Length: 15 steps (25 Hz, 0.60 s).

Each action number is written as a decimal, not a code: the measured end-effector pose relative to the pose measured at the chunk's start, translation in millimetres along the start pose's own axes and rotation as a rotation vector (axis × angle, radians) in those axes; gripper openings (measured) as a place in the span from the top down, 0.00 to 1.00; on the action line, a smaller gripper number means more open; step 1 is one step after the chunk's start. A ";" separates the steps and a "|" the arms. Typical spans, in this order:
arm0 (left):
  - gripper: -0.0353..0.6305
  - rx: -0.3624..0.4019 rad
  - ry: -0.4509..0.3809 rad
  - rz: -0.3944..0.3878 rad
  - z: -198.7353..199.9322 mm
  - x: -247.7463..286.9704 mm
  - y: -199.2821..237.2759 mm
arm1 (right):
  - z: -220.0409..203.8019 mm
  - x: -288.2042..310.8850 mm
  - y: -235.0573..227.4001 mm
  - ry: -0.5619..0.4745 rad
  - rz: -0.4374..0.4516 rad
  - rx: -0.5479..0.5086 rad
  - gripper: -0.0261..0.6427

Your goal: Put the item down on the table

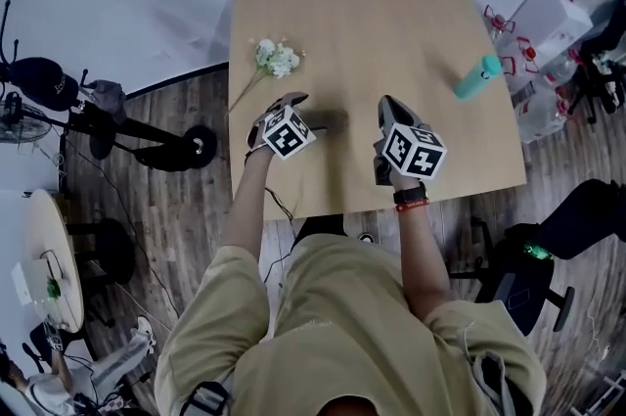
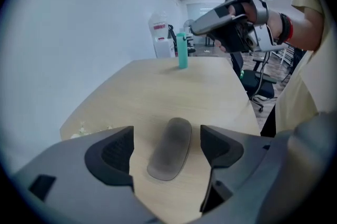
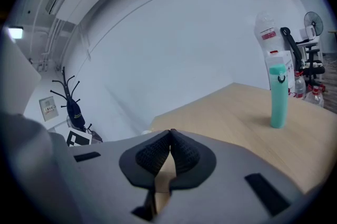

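Observation:
A dark grey oblong item lies flat on the light wooden table. My left gripper stands open around it, one finger on each side with a gap to the item. In the head view the item shows as a grey shape just right of the left gripper. My right gripper hovers over the table's near middle; in its own view the right gripper has its pads pressed together with nothing between them.
A teal bottle stands upright at the table's right side, also seen as the teal bottle. White flowers lie at the left edge. Water jugs and chairs stand beyond the right edge.

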<state>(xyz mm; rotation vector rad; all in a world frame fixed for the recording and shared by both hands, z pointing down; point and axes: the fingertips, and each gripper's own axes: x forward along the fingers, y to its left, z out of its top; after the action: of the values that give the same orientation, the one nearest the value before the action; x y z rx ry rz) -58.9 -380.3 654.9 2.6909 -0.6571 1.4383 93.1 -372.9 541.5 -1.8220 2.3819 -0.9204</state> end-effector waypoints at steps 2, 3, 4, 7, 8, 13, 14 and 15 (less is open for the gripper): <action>0.36 -0.046 -0.054 0.030 8.0 -16.6 -1.3 | 1.9 -8.8 6.0 -0.008 0.009 -0.010 0.94; 0.36 -0.069 -0.081 0.043 12.2 -25.0 -2.6 | 3.2 -13.7 8.8 -0.012 0.013 -0.015 0.94; 0.36 -0.092 -0.107 0.056 16.0 -33.6 -4.1 | 4.4 -18.7 11.5 -0.017 0.017 -0.020 0.94; 0.36 -0.146 -0.164 0.096 26.4 -61.3 -10.2 | 7.5 -34.1 17.5 -0.030 0.026 -0.035 0.94; 0.36 -0.162 -0.179 0.106 30.2 -70.2 -13.6 | 9.0 -39.6 18.7 -0.035 0.029 -0.040 0.94; 0.36 -0.251 -0.309 0.151 50.1 -104.7 -29.9 | 11.5 -64.2 23.5 -0.056 0.037 -0.063 0.94; 0.36 -0.268 -0.331 0.162 53.8 -110.5 -34.0 | 10.9 -69.0 23.3 -0.058 0.038 -0.067 0.94; 0.36 -0.285 -0.348 0.173 56.8 -115.4 -38.6 | 10.3 -74.1 23.0 -0.059 0.040 -0.071 0.94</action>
<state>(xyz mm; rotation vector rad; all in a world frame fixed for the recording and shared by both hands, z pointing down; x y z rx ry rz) -55.8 -316.3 536.8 2.7227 -1.0472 0.8193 100.5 -308.6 497.7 -1.7908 2.4356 -0.7769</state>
